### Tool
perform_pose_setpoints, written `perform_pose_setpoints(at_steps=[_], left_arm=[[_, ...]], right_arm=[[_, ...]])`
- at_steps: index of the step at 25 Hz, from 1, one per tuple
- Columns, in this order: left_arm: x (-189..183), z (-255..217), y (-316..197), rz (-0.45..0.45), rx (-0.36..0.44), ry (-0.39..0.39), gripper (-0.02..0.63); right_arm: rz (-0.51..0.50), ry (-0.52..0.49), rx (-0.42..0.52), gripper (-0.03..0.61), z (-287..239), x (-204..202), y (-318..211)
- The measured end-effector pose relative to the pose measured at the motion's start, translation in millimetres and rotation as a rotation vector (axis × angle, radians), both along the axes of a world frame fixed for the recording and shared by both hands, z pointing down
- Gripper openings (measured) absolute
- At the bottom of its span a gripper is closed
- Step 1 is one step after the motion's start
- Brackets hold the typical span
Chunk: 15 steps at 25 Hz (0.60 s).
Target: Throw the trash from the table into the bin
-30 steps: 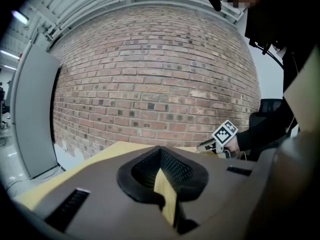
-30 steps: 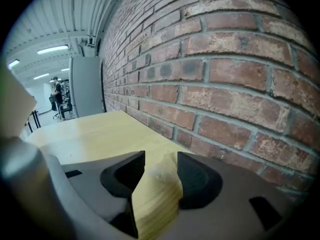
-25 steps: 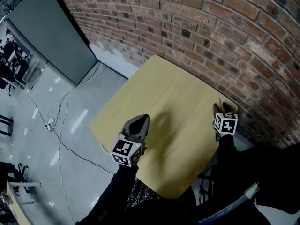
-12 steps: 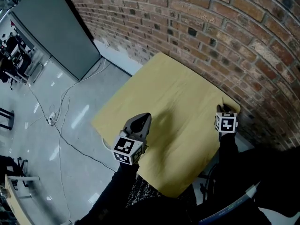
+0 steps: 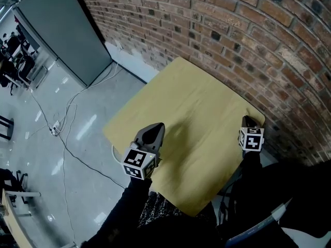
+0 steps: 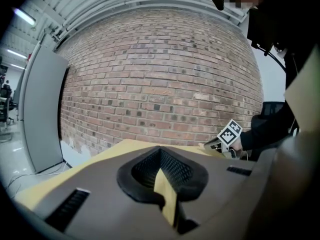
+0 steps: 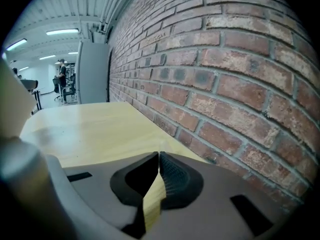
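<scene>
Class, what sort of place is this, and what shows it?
Probably an indoor workshop or lab space: a bare brick wall, a wooden table beside it, and cables trailing across a polished floor.

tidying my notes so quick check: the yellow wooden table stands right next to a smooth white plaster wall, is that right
No. The wall is rough red brick, not smooth white plaster, as the head view shows. The yellow wooden table does stand right next to it.
</scene>
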<state>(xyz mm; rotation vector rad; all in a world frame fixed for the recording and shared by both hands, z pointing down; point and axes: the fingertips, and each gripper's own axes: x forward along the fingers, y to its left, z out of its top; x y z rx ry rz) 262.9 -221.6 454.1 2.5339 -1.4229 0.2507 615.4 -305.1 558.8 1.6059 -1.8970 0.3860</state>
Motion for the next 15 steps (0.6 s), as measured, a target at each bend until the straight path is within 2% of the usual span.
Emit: perform_pose_setpoints(at_steps=[15], left_arm=[[-42,-27,25,-0.028,0.062,0.041,0.006]], right_arm=[[-0.037,0.024,0.181,0.015,-99,-51,28]])
